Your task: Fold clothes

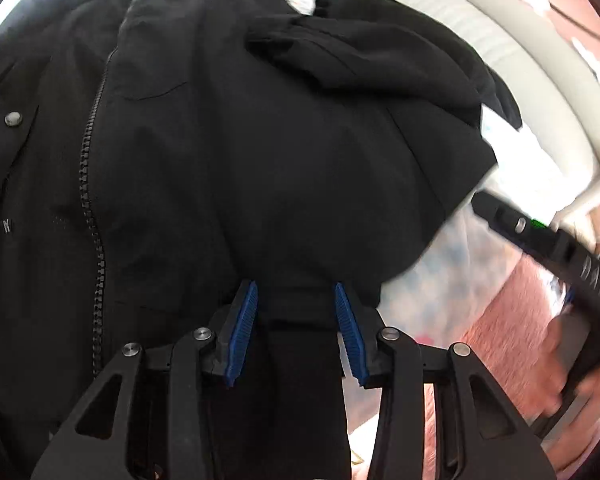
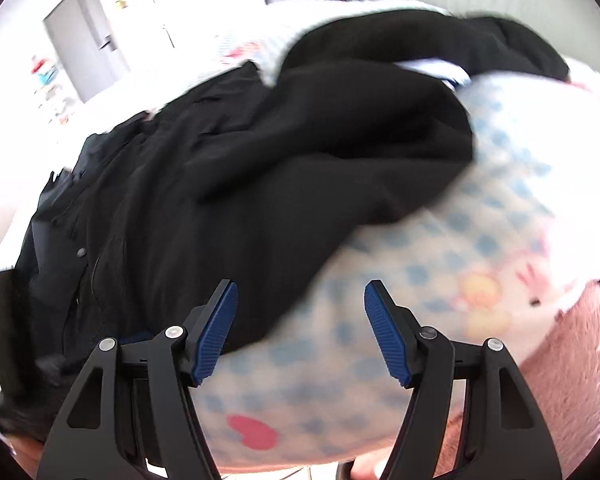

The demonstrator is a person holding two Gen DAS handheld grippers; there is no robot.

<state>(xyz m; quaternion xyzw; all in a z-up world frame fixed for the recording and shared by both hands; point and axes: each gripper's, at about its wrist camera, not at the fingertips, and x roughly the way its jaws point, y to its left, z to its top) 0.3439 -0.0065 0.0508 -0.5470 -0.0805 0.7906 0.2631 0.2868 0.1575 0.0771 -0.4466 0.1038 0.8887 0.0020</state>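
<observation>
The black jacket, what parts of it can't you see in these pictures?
- Left wrist view: the jacket runs off the left edge, and the left gripper covers its near hem, so its hold is unclear.
- Right wrist view: the jacket is blurred; the zipper cannot be made out.
- The right gripper hides some bedsheet.

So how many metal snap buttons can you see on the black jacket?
1 for certain: a round snap button on the black jacket, on the flap left of the zipper. Folds may hide others.
</observation>
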